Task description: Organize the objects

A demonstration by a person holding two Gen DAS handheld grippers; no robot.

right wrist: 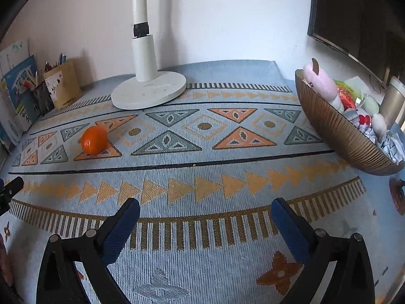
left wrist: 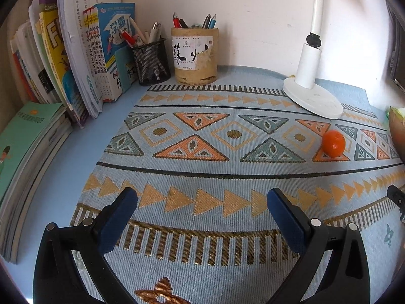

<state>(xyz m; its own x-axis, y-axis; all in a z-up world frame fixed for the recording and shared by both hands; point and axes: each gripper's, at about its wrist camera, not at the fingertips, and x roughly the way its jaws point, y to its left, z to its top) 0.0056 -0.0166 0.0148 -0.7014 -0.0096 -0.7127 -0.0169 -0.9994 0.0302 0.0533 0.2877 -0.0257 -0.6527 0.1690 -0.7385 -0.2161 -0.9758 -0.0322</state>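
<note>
The right claw (right wrist: 205,217) and the left claw (left wrist: 202,206) are both standing wide open over the woven patterned mat (left wrist: 202,177), gripping nothing. The round, glossy orange (right wrist: 94,139) is sitting on the mat near the lamp's (right wrist: 149,91) smooth white disc base, well apart from both. The ribbed brown bowl (right wrist: 336,131), piled with soft toys and wrappers, is running off the right edge.

A plain white wall (left wrist: 253,12) backs the desk; a dark screen (right wrist: 354,12), perhaps, hangs right.
</note>
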